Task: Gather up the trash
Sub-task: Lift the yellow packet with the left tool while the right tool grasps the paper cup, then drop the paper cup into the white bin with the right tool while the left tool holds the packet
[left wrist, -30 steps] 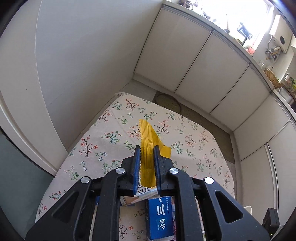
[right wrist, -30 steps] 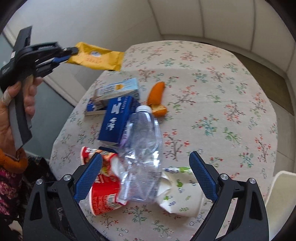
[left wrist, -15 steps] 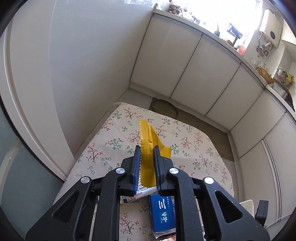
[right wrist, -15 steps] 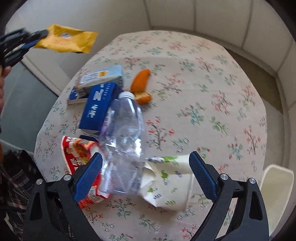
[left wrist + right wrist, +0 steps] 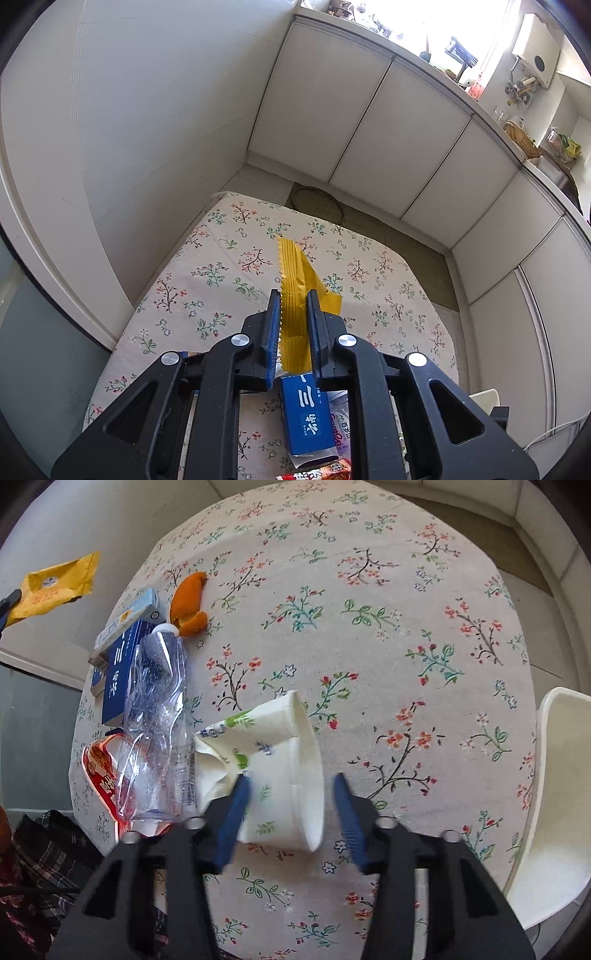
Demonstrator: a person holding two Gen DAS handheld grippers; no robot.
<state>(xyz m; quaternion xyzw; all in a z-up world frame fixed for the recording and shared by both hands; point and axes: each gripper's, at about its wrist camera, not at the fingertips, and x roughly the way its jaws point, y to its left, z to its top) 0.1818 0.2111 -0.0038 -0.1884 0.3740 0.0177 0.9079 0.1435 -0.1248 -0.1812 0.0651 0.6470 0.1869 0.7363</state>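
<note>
While closing: right gripper point(image 5: 290, 805), jaws straddling crushed paper cup point(image 5: 280, 771) on worktop point(image 5: 369, 646), right pad apart.
Left gripper point(image 5: 291, 325): clamped on yellow wrapper point(image 5: 295, 291), raised.

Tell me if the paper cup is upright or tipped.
Tipped: the paper cup lies crumpled on its side on the table, rim facing sideways.

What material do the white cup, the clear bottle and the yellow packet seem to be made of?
White cup: likely paper, matte with a printed leaf pattern; its base end is creased flat. Clear bottle: thin transparent plastic, glossy, crumpled with sharp glints. Yellow packet: probably plastic or foil film, smooth, with a zigzag-cut, ribbed sealed edge.
</note>
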